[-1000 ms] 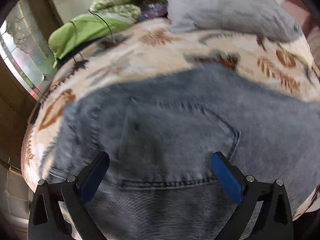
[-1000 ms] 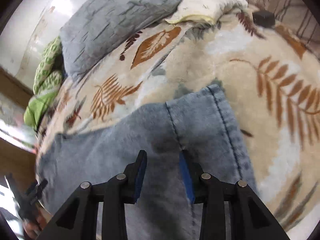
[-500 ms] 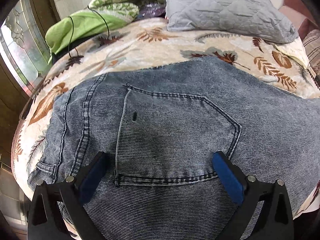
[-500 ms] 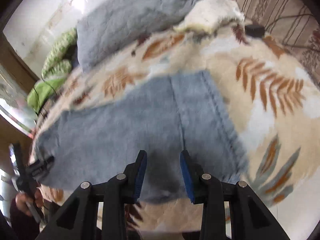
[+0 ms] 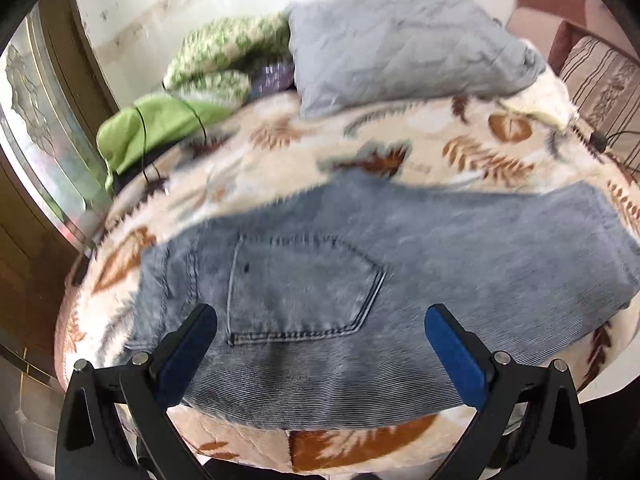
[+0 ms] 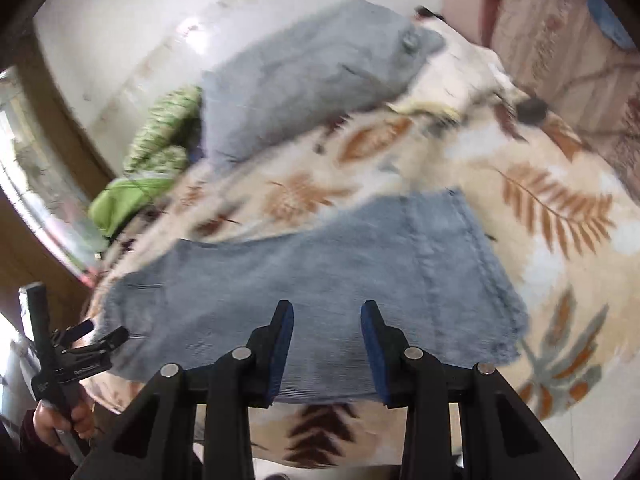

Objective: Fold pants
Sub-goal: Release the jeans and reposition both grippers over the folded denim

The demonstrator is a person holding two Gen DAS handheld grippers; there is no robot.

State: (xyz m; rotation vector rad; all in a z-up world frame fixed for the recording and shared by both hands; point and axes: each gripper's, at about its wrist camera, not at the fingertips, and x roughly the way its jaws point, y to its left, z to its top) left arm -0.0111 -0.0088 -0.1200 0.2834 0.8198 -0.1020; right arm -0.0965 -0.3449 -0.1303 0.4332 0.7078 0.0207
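Note:
Light-blue jeans (image 5: 320, 280) lie folded lengthwise across a leaf-patterned blanket (image 5: 400, 152) on a bed, back pocket up. My left gripper (image 5: 320, 314) hovers over the waist and pocket end, open wide, with nothing between its blue pads. My right gripper (image 6: 327, 308) hangs above the near edge of the jeans (image 6: 340, 272) toward the leg hem. Its jaws are opening, and the cloth lies below them, not pinched. The right wrist view also shows the left gripper (image 6: 103, 331) at the lower left, held in a hand (image 6: 56, 420) by the waistband.
A grey pillow (image 5: 400, 48) and green bedding (image 5: 160, 124) with a black cable lie at the far side of the bed. A glass panel in a wooden frame (image 5: 40, 140) stands at the left, a striped cushion (image 5: 600, 92) at the right. The bed's front edge is just below both grippers.
Both grippers have drawn back and up from the jeans, so more of the bed shows. The right jaws have widened. The jeans lie flat where they were.

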